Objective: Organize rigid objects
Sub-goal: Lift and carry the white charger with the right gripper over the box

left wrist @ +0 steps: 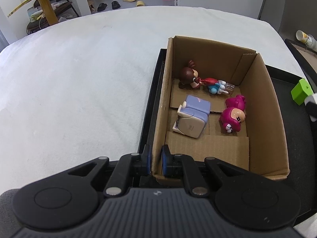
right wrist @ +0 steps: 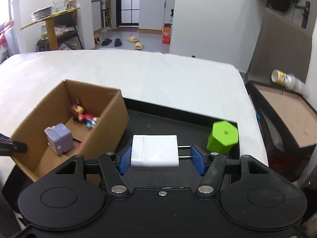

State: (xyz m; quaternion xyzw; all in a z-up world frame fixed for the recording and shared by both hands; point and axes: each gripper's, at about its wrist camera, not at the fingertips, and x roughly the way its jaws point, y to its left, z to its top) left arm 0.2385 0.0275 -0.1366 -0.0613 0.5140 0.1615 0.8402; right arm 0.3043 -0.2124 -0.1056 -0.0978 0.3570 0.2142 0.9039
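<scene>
An open cardboard box [left wrist: 263, 107] stands on a black tray [left wrist: 293, 123]. Inside lie a brown-haired figurine [left wrist: 190, 77], a pink-haired figurine [left wrist: 233, 115] and a purple toy [left wrist: 191, 118]. My left gripper [left wrist: 155, 159] is shut on the box's near left wall. My right gripper [right wrist: 161, 157] is shut on a white charger plug [right wrist: 154, 152], its prongs pointing right, held above the tray [right wrist: 178, 127] right of the box [right wrist: 111, 127]. A green hexagonal block [right wrist: 221, 137] stands on the tray's right end; it also shows in the left wrist view [left wrist: 300, 91].
The tray lies on a white-covered surface [left wrist: 79, 79] that extends left and beyond. A brown-topped stand with a tipped cup [right wrist: 287, 80] is at the right. Shoes and a side table are on the floor behind.
</scene>
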